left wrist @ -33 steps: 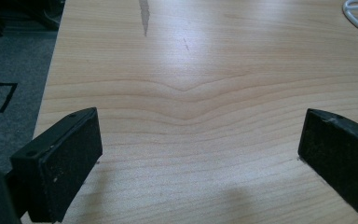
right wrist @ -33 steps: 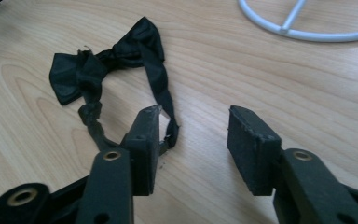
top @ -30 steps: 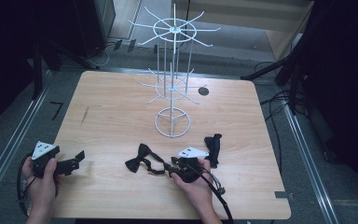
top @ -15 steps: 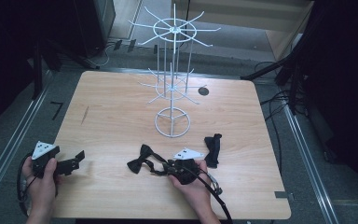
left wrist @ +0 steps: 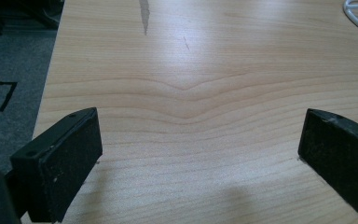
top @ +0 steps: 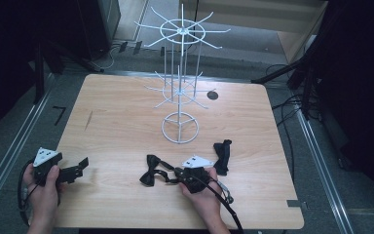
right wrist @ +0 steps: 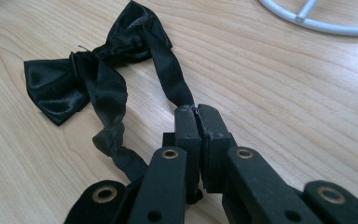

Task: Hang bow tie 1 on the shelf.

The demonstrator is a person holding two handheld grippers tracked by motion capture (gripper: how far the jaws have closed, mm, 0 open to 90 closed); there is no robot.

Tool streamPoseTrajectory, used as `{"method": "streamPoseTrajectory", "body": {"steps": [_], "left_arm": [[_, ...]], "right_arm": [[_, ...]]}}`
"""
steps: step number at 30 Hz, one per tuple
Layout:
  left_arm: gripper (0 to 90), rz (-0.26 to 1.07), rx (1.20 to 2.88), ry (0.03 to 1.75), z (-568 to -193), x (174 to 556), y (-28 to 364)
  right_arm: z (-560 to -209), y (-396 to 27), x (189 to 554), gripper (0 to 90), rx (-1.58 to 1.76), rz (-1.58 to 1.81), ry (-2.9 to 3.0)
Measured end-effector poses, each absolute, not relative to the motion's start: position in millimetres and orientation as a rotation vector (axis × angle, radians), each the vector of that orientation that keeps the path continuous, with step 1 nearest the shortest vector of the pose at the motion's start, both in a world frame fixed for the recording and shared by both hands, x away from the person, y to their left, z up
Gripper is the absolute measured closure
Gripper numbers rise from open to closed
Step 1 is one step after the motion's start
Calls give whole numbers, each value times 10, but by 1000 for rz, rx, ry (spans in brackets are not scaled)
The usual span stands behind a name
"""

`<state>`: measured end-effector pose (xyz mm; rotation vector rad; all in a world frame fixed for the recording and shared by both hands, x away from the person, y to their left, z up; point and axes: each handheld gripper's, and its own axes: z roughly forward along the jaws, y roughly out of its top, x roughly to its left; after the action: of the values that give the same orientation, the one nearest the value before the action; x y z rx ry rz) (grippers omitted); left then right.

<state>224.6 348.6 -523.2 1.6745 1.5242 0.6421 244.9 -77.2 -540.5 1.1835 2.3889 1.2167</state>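
A black satin bow tie (top: 151, 171) (right wrist: 88, 74) lies on the wooden table (top: 117, 126) near its front middle. My right gripper (top: 175, 176) (right wrist: 196, 112) is shut on the bow tie's strap, with the bow lying just ahead of the jaws. A second black bow tie (top: 222, 155) lies to the right of that hand. A white wire display stand (top: 180, 83) with radiating hooks rises behind them at the table's middle. At the front left my left gripper (top: 82, 166) (left wrist: 200, 140) rests low over bare wood, jaws wide open, nothing between them.
The stand's round wire base (top: 179, 127) (right wrist: 317, 21) sits close behind the right gripper. A small dark disc (top: 213, 95) lies at the back right. Grey floor with a metal rail (top: 9, 156) runs along the left edge; cables trail at the right.
The right gripper has shifted slightly left with the strap, dragging the bow tie a little. The left gripper has stayed where it was.
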Motion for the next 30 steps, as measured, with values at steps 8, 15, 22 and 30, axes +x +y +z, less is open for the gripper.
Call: {"method": "streamPoseTrajectory", "body": {"steps": [8,15,22,30], "left_arm": [[0,640,1674,1525,-5232,2247,3487],[0,641,1675,1525,-5232,2247,3486],[0,642,1675,1524,-5232,2246,3486],[0,638,1675,1524,-5232,2248,3488]], "right_arm": [[-5349,-821,2437,894,1166,1229,2330],[-5179,-906,2445,894,1114,1259,2233],[-5008,-944,2465,894,1077,1281,2181],[-4815,-963,2497,894,1044,1305,2136]]}}
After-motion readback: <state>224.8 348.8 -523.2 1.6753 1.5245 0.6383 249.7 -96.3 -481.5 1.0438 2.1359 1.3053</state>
